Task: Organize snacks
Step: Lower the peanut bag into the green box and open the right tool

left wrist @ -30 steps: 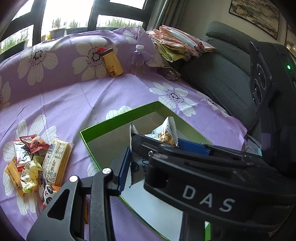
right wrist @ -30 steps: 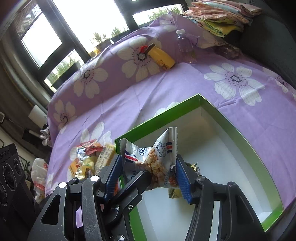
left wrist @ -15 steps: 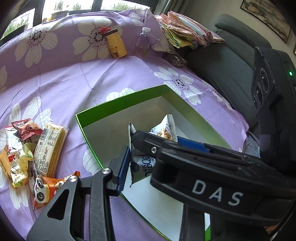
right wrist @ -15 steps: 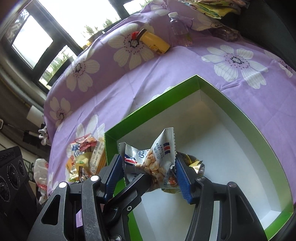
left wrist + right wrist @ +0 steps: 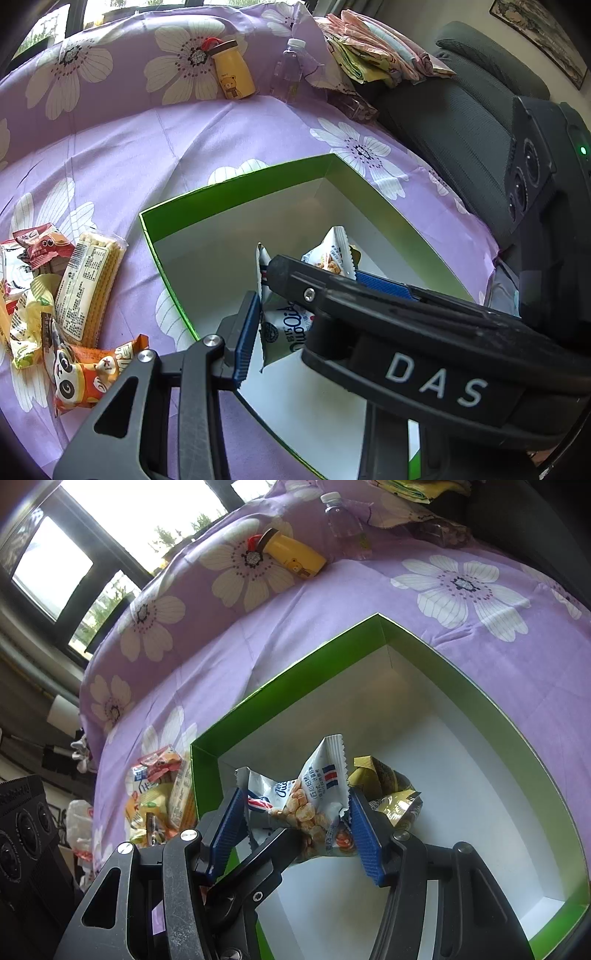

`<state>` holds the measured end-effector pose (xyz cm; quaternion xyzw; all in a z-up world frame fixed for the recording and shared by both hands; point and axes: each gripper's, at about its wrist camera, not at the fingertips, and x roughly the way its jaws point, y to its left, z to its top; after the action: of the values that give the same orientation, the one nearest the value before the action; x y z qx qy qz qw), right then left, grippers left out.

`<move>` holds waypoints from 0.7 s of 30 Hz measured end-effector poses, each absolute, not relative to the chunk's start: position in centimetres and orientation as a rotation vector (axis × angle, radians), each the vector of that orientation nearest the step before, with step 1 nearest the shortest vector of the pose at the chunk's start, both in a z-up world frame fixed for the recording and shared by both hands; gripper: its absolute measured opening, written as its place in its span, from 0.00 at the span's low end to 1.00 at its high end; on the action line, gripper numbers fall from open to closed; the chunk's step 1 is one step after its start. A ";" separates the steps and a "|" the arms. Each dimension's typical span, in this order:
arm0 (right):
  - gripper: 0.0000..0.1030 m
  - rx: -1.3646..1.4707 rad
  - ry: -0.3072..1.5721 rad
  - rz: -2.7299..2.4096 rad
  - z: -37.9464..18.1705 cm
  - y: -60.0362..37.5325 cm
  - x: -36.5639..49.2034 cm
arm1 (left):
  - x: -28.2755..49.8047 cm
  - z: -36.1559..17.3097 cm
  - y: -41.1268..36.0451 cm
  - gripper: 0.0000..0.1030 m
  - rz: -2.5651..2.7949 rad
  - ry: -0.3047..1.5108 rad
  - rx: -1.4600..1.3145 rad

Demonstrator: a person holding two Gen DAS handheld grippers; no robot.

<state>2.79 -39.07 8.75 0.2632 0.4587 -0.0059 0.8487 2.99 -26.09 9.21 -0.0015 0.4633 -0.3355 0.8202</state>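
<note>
Lowering nearer green box (image 5: pixel 491 698), both grippers' fingers still pinching peanut packet (image 5: pixel 314 797)

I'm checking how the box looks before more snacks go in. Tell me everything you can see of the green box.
The green box is an open, lidless, shallow carton, apparently cardboard: bright green walls, white floor. It sits flat on the purple flowered cloth. Inside lies one yellow-and-dark snack packet; most of the floor is bare. A white peanut packet hangs over it between gripper fingers. More snacks lie outside its left wall.
</note>
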 end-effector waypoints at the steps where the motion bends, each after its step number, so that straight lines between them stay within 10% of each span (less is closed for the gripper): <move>1: 0.58 0.557 0.968 -0.013 8.7 -39.1 2.8 | 3.0 9.2 -26.1 0.34 -0.714 0.989 -0.003; 21: 0.58 0.587 1.000 -0.027 7.6 -39.6 3.3 | 3.8 8.3 -26.7 0.34 -0.707 1.030 0.013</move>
<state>3.28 -39.60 7.65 0.2773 0.4724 -0.0128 0.8366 3.78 -26.71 8.33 0.0060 0.4821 -0.3310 0.8112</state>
